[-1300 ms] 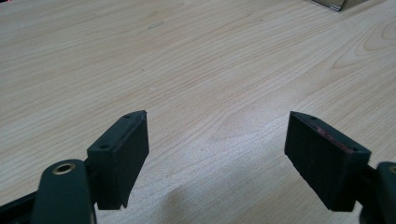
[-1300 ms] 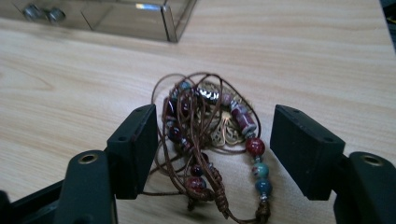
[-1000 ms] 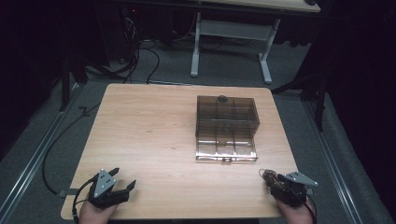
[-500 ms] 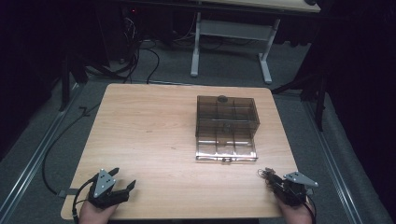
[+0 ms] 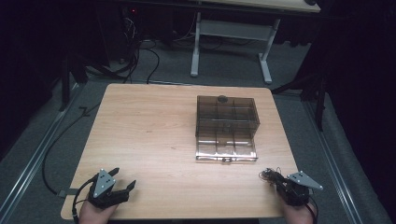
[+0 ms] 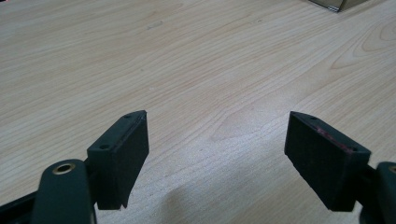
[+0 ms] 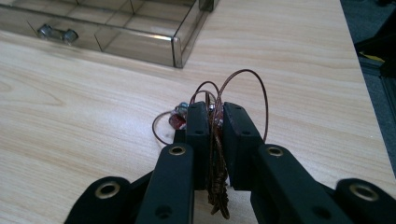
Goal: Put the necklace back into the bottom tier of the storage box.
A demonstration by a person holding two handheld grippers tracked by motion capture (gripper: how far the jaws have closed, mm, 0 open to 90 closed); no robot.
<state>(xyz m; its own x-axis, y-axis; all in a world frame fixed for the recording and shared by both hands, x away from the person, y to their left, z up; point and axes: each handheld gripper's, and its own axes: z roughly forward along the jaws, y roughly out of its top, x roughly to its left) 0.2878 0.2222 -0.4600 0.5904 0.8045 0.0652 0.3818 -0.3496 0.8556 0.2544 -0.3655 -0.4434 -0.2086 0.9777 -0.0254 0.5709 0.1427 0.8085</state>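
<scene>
A smoky transparent compartment box [image 5: 226, 127] sits right of the table's middle, its near corner [image 7: 176, 46] and a metal latch [image 7: 57, 33] showing in the right gripper view. My right gripper [image 7: 215, 109] at the table's front right corner [image 5: 276, 178] has just been closing, and its jaws are now shut on a tangle of thin brown wire [image 7: 243, 88] with small red and silver parts [image 7: 179, 116]. My left gripper [image 5: 122, 179] rests at the front left, open; its black pads [image 6: 122, 154] stand wide apart over bare wood.
The wooden table [image 5: 149, 130] stands on a grey floor with cables [image 5: 140, 56] and a white desk frame [image 5: 229, 32] behind it. A metal rail [image 5: 32, 158] runs along the left side of the floor.
The right gripper's jaws have closed onto the wire bundle. Both hands stay where they were.
</scene>
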